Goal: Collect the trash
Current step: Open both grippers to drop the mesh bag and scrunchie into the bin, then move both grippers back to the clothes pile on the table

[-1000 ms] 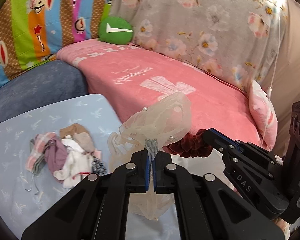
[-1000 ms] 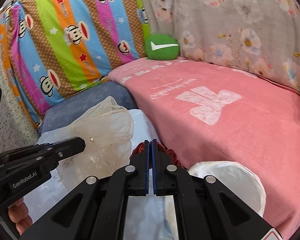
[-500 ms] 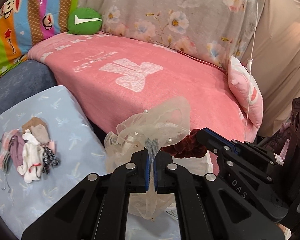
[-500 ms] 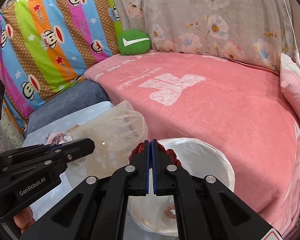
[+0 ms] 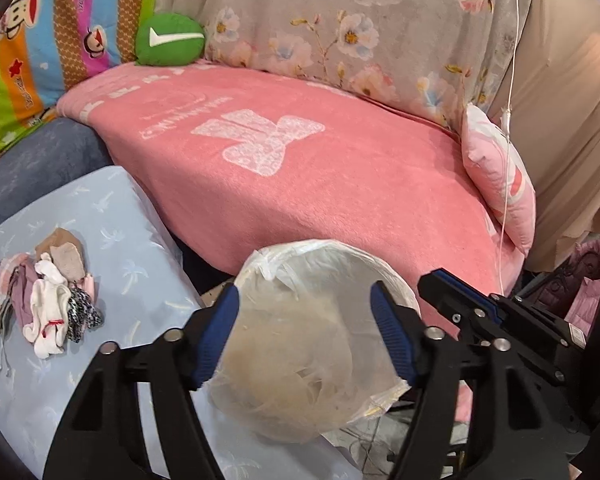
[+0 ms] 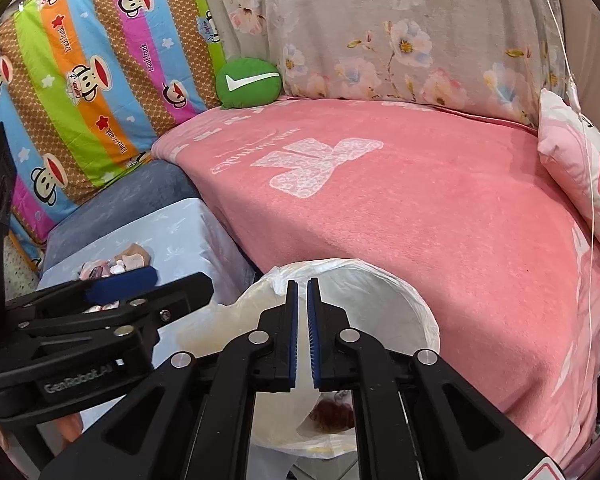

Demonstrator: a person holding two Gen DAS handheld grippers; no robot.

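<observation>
A white trash bin lined with a plastic bag (image 5: 332,252) stands in front of the pink bed. My left gripper (image 5: 304,308) is open and empty just above the bin. The cream mesh fabric (image 5: 296,368) lies inside the bin below it. My right gripper (image 6: 302,286) is over the same bin (image 6: 384,280), its jaws a narrow gap apart and holding nothing. The dark red scrunchie (image 6: 334,416) lies at the bin's bottom. The right gripper shows at the right in the left wrist view (image 5: 432,280), and the left gripper shows at the left in the right wrist view (image 6: 140,280).
A pile of small socks and cloth bits (image 5: 46,292) lies on a light blue cushion (image 5: 112,216) to the left. The pink blanket bed (image 5: 300,152) fills the back, with a green pillow (image 5: 170,38) and a pink pillow (image 5: 500,172).
Both grippers moved over the bin. The left gripper opened and let go of the cream mesh fabric; the right gripper let go of the red scrunchie. Both items dropped into the bin.
</observation>
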